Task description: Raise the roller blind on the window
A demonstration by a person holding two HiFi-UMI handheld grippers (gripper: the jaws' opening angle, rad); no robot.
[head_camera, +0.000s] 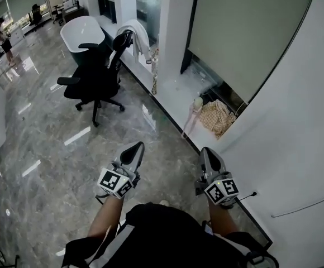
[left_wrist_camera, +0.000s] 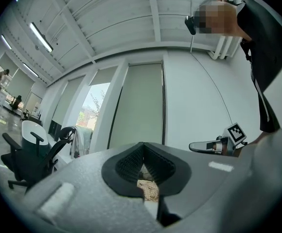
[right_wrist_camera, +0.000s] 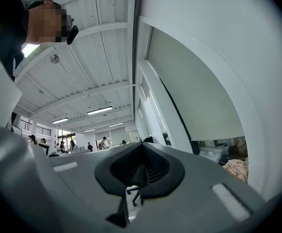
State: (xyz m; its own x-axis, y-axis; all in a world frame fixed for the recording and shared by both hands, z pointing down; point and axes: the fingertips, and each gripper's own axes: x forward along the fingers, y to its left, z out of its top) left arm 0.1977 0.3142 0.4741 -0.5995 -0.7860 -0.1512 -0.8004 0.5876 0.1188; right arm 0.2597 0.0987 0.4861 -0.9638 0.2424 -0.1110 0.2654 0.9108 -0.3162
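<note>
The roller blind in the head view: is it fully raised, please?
No, the roller blind covers most of the window, leaving only a low strip uncovered.

roller blind [head_camera: 246,32] right, office chair [head_camera: 96,78] left

Left claw [left_wrist_camera: 143,152] closed, empty; roller blind [left_wrist_camera: 138,106] ahead, seemingly lowered.

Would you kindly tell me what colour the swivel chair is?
Black swivel office chair, best seen in the head view.
</note>
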